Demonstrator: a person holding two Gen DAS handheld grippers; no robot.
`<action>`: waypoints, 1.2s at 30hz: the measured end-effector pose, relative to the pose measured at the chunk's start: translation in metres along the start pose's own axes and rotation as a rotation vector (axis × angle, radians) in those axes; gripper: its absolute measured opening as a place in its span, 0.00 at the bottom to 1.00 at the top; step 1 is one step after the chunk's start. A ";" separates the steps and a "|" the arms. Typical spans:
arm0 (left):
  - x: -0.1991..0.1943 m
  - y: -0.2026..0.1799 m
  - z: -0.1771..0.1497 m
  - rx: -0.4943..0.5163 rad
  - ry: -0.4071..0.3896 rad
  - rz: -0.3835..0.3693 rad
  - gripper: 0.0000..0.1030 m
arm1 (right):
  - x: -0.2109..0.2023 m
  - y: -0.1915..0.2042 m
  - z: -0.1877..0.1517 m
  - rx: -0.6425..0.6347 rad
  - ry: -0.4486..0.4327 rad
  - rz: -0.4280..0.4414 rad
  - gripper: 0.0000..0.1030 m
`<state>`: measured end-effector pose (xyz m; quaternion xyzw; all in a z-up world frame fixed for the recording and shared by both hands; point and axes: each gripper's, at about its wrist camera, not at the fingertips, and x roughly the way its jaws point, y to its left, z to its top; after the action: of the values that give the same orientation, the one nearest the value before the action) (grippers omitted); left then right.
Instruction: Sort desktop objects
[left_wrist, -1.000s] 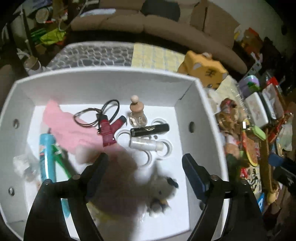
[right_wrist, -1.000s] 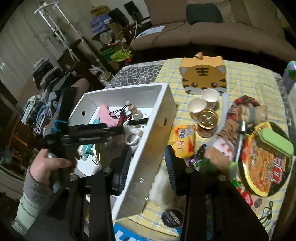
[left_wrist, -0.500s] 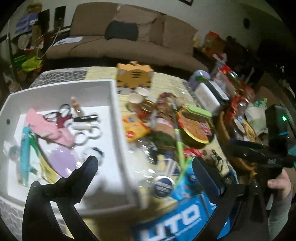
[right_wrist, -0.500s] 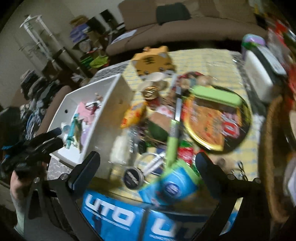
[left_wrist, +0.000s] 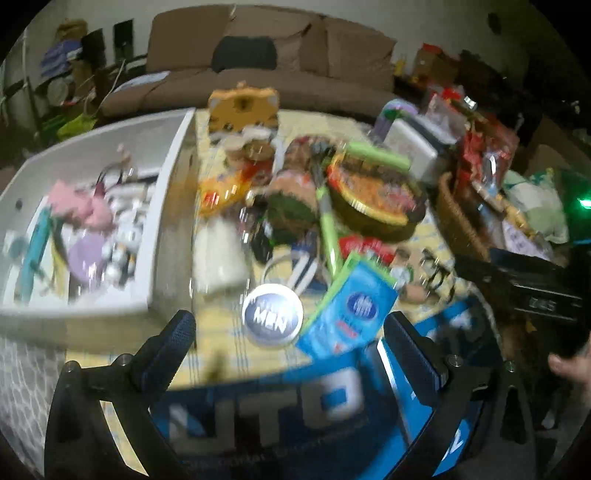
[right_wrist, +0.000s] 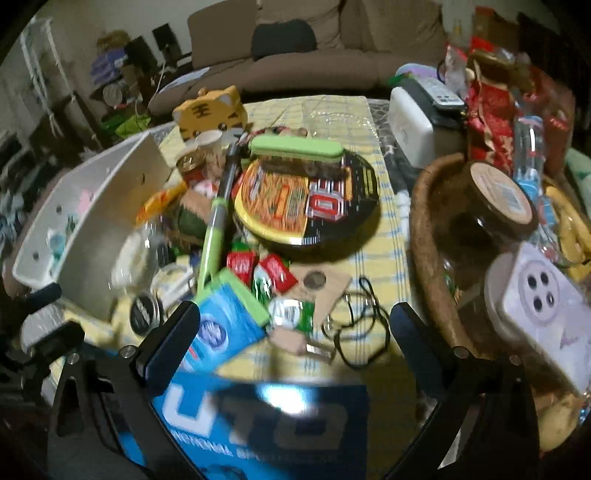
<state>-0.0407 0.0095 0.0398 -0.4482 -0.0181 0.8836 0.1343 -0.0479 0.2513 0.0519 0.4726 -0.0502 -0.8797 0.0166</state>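
Both grippers empty above the clutter, next pick undecided

Left wrist view: left gripper (left_wrist: 288, 338) spread wide, the round tin (left_wrist: 272, 316) lying just ahead between its fingers, white box (left_wrist: 162, 206) to the left.
Right wrist view: right gripper (right_wrist: 295, 325) also spread; black cord loop (right_wrist: 364, 328) directly ahead, blue packet (right_wrist: 221, 326) nearer its left finger.

A lived-in home living room is showing here: a long brown fabric sofa (right_wrist: 314, 59) with a dark cushion (right_wrist: 283, 38) is sitting behind the low surface, which is wearing a yellow checked cloth (right_wrist: 332, 110). Household clutter is crowding it: a round instant-noodle bowl (right_wrist: 306, 199), a woven brown basket (right_wrist: 428, 236), a white TV remote (right_wrist: 441, 94). Stacked belongings are lining a corner by a white clothes rack (right_wrist: 35, 66).
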 end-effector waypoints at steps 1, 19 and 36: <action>0.002 0.000 -0.005 -0.005 0.006 0.013 1.00 | -0.002 0.000 -0.006 0.003 -0.002 0.000 1.00; -0.002 0.006 -0.058 0.068 0.007 0.028 1.00 | -0.002 0.007 -0.055 -0.073 -0.046 -0.017 1.00; 0.012 -0.032 -0.032 0.258 0.044 -0.035 1.00 | -0.023 -0.004 -0.066 -0.011 -0.111 -0.086 1.00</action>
<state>-0.0150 0.0410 0.0162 -0.4461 0.0909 0.8660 0.2069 0.0203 0.2521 0.0346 0.4246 -0.0261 -0.9048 -0.0213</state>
